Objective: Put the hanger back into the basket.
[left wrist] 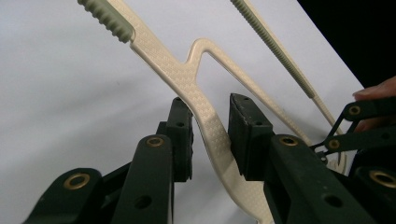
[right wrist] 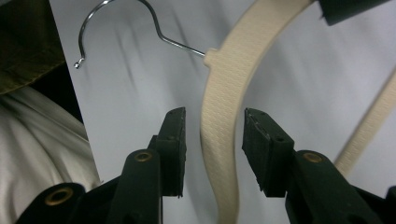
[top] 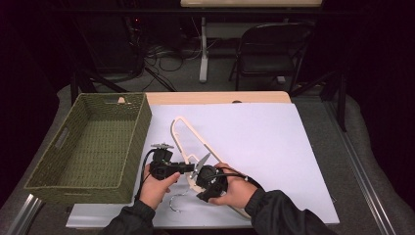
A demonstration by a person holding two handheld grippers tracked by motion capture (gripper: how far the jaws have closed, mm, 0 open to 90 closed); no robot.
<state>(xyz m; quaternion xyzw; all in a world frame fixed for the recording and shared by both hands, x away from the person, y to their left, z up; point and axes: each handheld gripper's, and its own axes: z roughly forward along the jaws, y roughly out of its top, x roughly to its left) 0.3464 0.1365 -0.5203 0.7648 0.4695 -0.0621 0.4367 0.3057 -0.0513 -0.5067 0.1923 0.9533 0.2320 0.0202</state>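
Observation:
A cream plastic hanger (top: 188,134) with a wire hook (top: 175,201) lies across the white sheet (top: 254,142), its hook end towards the near edge. My left gripper (top: 192,169) comes in from the left. In the left gripper view its pads (left wrist: 182,140) are shut on the hanger's textured arm (left wrist: 187,79), just below the notch. My right gripper (top: 201,192) is at the hook end. In the right gripper view the gripper (right wrist: 212,149) stands open around the hanger's neck (right wrist: 219,140), with a gap on each side. The wire hook (right wrist: 116,9) lies beyond it.
A green woven basket (top: 134,147) stands empty at the left of the table, close to my left hand. A folding chair (top: 266,49) and cables are on the floor beyond the table's far wooden edge (top: 220,97). The right half of the sheet is bare.

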